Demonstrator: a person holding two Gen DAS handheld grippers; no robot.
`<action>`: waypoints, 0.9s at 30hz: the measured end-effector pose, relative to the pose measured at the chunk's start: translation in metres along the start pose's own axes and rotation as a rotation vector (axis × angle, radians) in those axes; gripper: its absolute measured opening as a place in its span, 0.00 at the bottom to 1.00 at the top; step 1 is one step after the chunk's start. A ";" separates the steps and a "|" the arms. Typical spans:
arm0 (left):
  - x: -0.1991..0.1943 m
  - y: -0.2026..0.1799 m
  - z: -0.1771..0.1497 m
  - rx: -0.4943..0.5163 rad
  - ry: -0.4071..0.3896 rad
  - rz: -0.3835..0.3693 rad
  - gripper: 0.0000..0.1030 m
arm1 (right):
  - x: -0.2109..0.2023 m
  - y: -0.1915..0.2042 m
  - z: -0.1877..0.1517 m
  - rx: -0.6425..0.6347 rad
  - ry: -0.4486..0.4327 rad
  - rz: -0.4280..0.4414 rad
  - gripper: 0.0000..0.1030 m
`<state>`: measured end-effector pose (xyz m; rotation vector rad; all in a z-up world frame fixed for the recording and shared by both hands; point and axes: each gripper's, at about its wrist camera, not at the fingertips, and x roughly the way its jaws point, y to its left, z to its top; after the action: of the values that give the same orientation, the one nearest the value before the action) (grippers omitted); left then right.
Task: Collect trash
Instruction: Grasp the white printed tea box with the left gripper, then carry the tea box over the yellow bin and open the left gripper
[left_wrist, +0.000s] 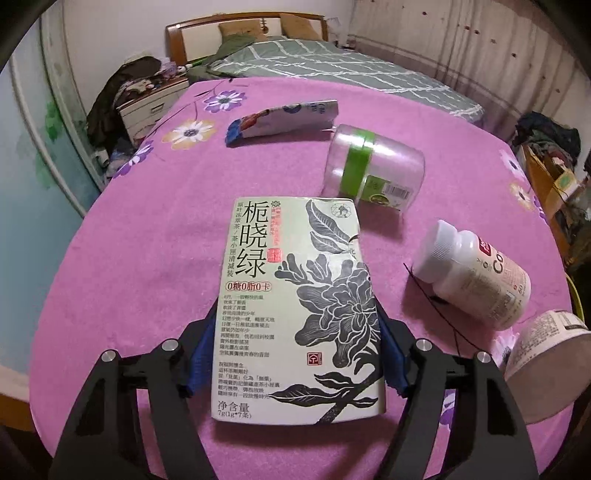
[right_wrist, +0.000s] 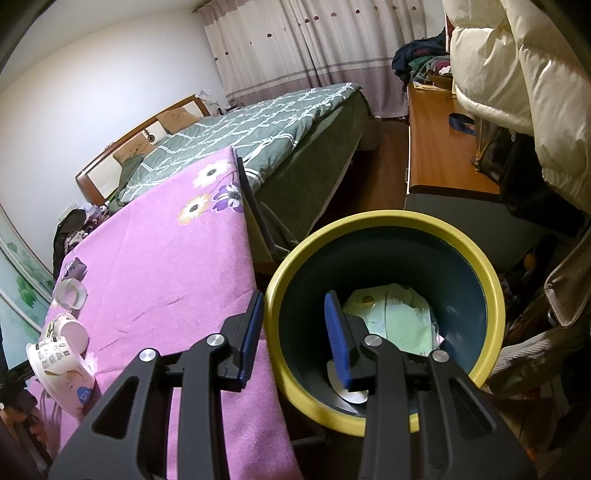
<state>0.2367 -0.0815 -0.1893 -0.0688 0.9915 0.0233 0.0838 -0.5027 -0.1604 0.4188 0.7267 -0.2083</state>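
Left wrist view. We have the left gripper (left_wrist: 297, 354) with its blue fingers (left_wrist: 202, 354) pressed on the two long edges of a pale green tea box (left_wrist: 295, 314), which lies flat on the pink cloth of the tabletop (left_wrist: 129, 277). We take the low, side-on grip as the way to lift a flat carton off the cloth.

- Clear jar (left_wrist: 373, 166) with green band: on its side beyond the box, near it but apart.
- White bottle (left_wrist: 472, 273): on its side to the right, a thin black thread beside it.
- Crumpled wrapper (left_wrist: 282, 120): further back, well apart from the box.
- Paper cup (left_wrist: 546, 354): at the right edge, tipped.

All of these we judge to be trash not yet collected.

Right wrist view. Our right gripper (right_wrist: 295, 343) holds the yellow rim of the bin (right_wrist: 384, 221): one finger outside the wall, the other inside. We read this as keeping the bin just beside the tabletop edge, mouth tilted toward us, ready to receive. Pale green paper (right_wrist: 399, 317) already lies in the bottom. Cups (right_wrist: 59, 350) lie on the cloth at the left.
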 end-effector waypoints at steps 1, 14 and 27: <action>-0.002 0.001 -0.001 0.001 0.000 -0.006 0.69 | 0.000 0.000 0.000 0.000 0.000 0.000 0.32; -0.101 -0.046 0.004 0.143 -0.213 -0.082 0.69 | -0.025 -0.007 -0.006 0.006 -0.047 -0.004 0.32; -0.140 -0.206 -0.004 0.385 -0.219 -0.329 0.69 | -0.077 -0.045 -0.029 0.017 -0.103 -0.113 0.33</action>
<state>0.1673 -0.2859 -0.0641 0.1226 0.7422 -0.4526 -0.0045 -0.5274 -0.1408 0.3806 0.6480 -0.3397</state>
